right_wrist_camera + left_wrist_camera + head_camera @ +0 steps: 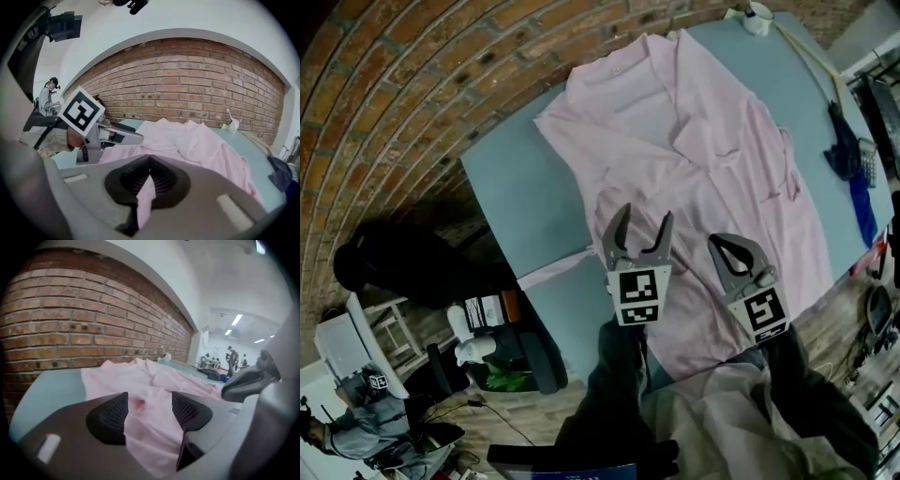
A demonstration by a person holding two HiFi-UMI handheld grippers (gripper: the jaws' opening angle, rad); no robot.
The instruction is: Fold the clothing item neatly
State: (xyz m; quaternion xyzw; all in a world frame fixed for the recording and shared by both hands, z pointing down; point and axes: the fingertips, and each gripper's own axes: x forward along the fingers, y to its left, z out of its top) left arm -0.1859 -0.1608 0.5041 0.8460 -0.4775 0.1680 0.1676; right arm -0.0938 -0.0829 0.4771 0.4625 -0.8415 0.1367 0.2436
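Pink shirt (pixel 694 141) is spread out, a bit rumpled, on our blue-grey table (pixel 511 187), with the brick wall (pixel 394 84) off to the left. Our left gripper (pixel 646 214) is over the near hem with its 2 jaws apart. Some pink fabric sits loose between the pads, not squeezed. Just beside it, our right gripper (pixel 719 244) has its jaws pressed together on a strip of the shirt. A dark blue item (pixel 848 155) lies at the table's right edge.

One pink garment (pixel 694 159), one table (pixel 511 178), one left gripper (pixel 645 216), one right gripper (pixel 719 244), perhaps one dark blue cloth (pixel 844 150).
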